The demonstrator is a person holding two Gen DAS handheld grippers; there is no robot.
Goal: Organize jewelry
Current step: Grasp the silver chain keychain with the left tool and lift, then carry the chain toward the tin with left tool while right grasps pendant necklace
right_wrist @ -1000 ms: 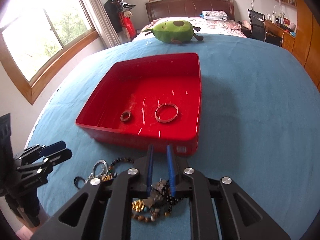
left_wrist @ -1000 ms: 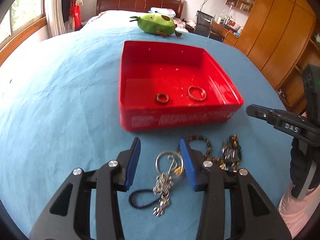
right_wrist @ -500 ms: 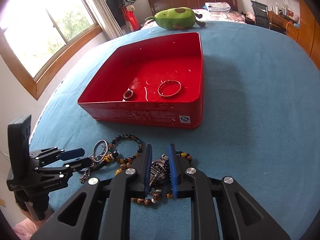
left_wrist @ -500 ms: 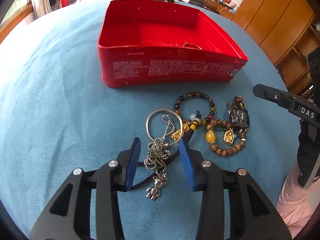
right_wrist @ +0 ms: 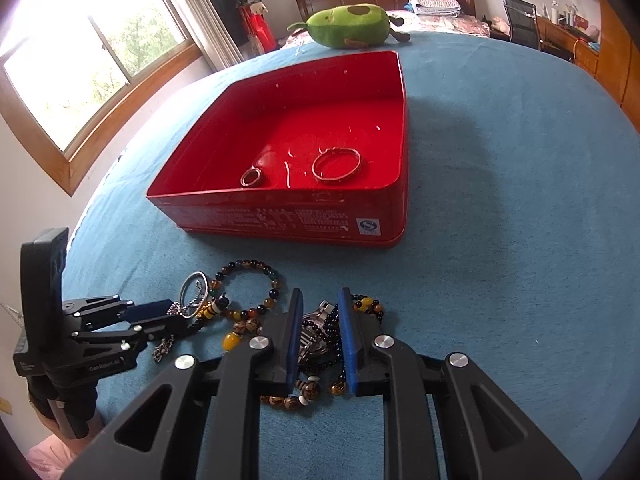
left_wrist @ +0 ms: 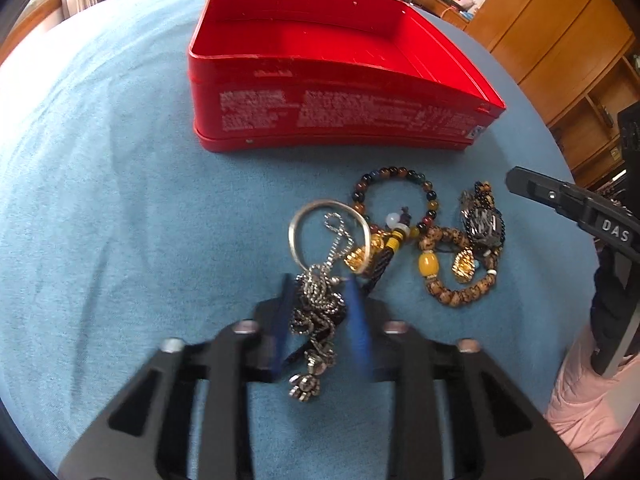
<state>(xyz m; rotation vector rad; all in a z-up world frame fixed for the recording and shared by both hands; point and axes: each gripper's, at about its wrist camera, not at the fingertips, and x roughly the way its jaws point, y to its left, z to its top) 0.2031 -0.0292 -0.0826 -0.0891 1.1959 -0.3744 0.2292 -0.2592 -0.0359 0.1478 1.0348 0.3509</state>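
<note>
- Left wrist view: the left tool (left_wrist: 318, 312) is sitting low over the blue-covered table (left_wrist: 100, 240), its blue-padded fingers (left_wrist: 358, 320) a narrow way apart with the bunched silver ball chain (left_wrist: 318, 304) lying between them; the blur is hiding whether the pads are actually pressing on the chain.
- The chain is running up through a plain silver ring bangle (left_wrist: 329, 236), and a small metal charm (left_wrist: 305, 386) is lying at its near end.
- Just to the right, a bracelet of dark multicoloured round beads (left_wrist: 394, 200) and a brown wooden bead bracelet with a yellow bead (left_wrist: 460, 268) are lying touching each other on the cloth.
- The open red rectangular tin (left_wrist: 340, 116) is standing behind the pile, apart from it.
- The right tool is showing only as a black finger at the right edge.
- Right wrist view: the right tool (right_wrist: 320, 336) is holding its fingers moderately apart around a metal watch tangled with black beads (right_wrist: 316, 336); contact with the pads cannot be told.
- Inside the tin, a small silver finger ring (right_wrist: 251, 178) and a thin gold-toned bangle (right_wrist: 336, 163) are lying side by side.
- A green avocado plush toy (right_wrist: 348, 26) is resting beyond the tin.
</note>
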